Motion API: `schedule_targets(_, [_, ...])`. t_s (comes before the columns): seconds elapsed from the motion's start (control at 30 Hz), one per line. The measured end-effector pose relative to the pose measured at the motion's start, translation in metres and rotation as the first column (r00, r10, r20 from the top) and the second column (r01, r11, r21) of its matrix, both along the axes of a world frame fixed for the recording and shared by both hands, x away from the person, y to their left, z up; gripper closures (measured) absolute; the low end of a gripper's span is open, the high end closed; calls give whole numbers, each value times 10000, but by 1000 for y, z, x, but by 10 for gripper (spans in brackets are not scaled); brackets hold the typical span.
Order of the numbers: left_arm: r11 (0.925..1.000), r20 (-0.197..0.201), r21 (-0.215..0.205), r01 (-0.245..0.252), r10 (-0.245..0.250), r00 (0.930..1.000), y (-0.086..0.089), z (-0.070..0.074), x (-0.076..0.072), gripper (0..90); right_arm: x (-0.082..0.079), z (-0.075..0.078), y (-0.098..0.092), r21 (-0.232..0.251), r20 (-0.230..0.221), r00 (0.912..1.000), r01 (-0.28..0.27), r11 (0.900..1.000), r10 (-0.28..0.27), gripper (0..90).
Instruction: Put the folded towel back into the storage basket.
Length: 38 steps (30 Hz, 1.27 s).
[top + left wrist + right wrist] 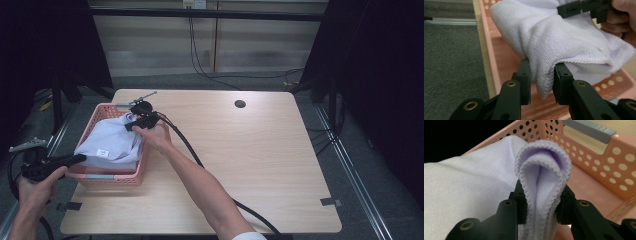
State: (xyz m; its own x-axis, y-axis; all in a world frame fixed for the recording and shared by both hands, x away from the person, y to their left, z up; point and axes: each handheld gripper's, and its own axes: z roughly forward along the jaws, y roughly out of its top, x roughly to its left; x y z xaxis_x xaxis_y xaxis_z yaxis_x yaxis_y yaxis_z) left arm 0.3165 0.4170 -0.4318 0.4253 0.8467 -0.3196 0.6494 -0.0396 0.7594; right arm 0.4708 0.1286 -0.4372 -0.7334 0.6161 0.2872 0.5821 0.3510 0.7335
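Pink plastic is what the basket (112, 175) is made of, and it is sitting at the left edge of the wooden table (250, 165). A soft, pale purple towel (112, 142) is lying bunched up inside it and puffing up over the rim.

On the left, the left gripper (80, 159) is reaching in over the near left corner of the basket. Its jaws are pinching a fold of the towel (564, 42) at that near end, with the cloth squeezed between them.

On the right, the right gripper (134, 122) is reaching across to the far end of the basket. Its jaws are pinching a rolled edge of the towel (544, 167), and the cloth is bulging out above them.

So the towel is stretching from the near left corner to the far right corner of the basket, with one gripper at each end of its long way. The two grips are well apart. It looks like both hands need to go up together, so the towel comes out of the basket hanging flat between them.
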Motion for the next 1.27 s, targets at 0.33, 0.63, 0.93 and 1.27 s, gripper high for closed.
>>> schedule_targets(0.33, [9973,-304,690,244,-223,9993,-10,-11,1,527,1,-16,2,-339,354,9992,206,9992,-194,340])
schedule_targets(0.63, [9946,623,965,379,-441,9971,-33,17,-13,346,-9,13,-33,393,1066,9922,-687,9969,642,314])
schedule_targets(0.93, [9961,1324,743,471,-567,9896,-83,32,-37,350,-42,30,-126,973,1541,9873,-554,9937,400,317])
schedule_targets(1.27, [9856,1501,587,1587,-1659,9747,-156,18,-58,350,-99,25,-211,1037,1808,9835,-229,9943,38,310])
